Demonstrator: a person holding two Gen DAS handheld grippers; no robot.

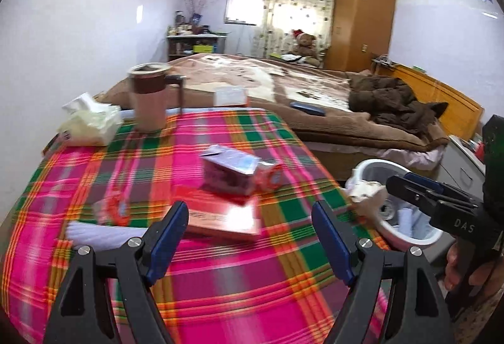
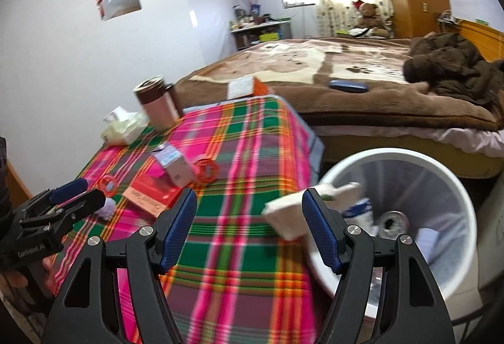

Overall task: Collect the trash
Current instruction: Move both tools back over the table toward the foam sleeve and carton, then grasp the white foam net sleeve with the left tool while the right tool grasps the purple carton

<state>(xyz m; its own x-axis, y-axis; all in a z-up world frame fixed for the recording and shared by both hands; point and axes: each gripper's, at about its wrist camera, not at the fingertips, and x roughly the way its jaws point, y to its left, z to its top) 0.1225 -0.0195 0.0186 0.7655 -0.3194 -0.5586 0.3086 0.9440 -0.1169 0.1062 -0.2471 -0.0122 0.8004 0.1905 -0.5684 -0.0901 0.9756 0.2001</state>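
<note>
A white trash bin (image 2: 453,183) stands by the right edge of the plaid-covered table (image 2: 239,249); it also shows in the left wrist view (image 1: 371,166). A crumpled pale tissue (image 2: 289,214) hangs over the bin's near rim, just ahead of my open, empty right gripper (image 2: 249,227). My left gripper (image 1: 250,236) is open and empty above the table, short of a red book (image 1: 226,218) and a small purple carton (image 1: 230,170). Two orange rings (image 2: 206,170) and a white wad (image 2: 108,206) lie on the cloth.
A pink-and-brown mug (image 1: 148,98) and a tissue pack (image 1: 88,123) stand at the table's far left. A bed (image 1: 283,85) with a brown coat lies beyond. A wooden wardrobe (image 1: 362,16) stands at the back.
</note>
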